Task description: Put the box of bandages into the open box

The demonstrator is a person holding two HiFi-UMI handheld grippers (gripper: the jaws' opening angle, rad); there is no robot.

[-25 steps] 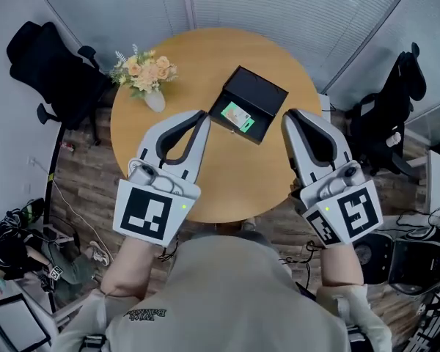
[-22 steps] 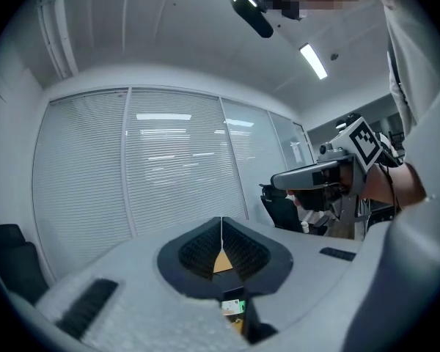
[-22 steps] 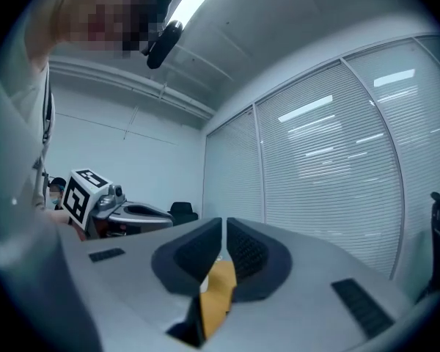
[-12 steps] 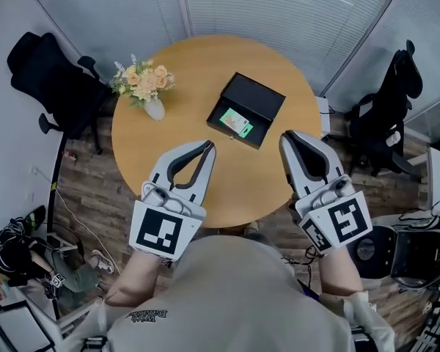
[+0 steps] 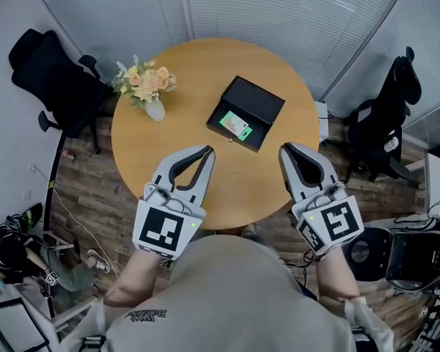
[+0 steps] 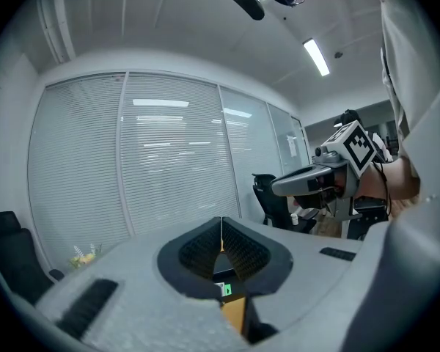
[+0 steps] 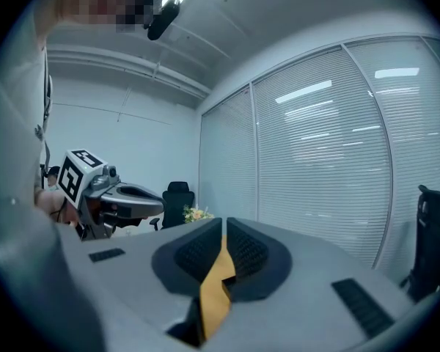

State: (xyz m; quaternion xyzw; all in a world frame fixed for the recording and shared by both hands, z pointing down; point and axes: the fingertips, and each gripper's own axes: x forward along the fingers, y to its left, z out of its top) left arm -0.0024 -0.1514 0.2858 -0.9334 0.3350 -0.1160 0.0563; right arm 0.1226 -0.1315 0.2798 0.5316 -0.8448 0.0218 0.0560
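Ur left gripper [image 5: 207, 151] & right gripper [image 5: 284, 150] both closed, empty: bandage box [image 5: 235, 125] sits inside open box [image 5: 255, 133] ahead, prob done.

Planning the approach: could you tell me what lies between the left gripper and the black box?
Nothing but bare tabletop between the left gripper and the black box, as the head view shows.

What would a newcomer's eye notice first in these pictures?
The left gripper and right gripper, both shut and empty, hang over the near edge of the round wooden table. Near its middle sits an open black box with a small green-and-white box inside; a vase of flowers stands at the left.
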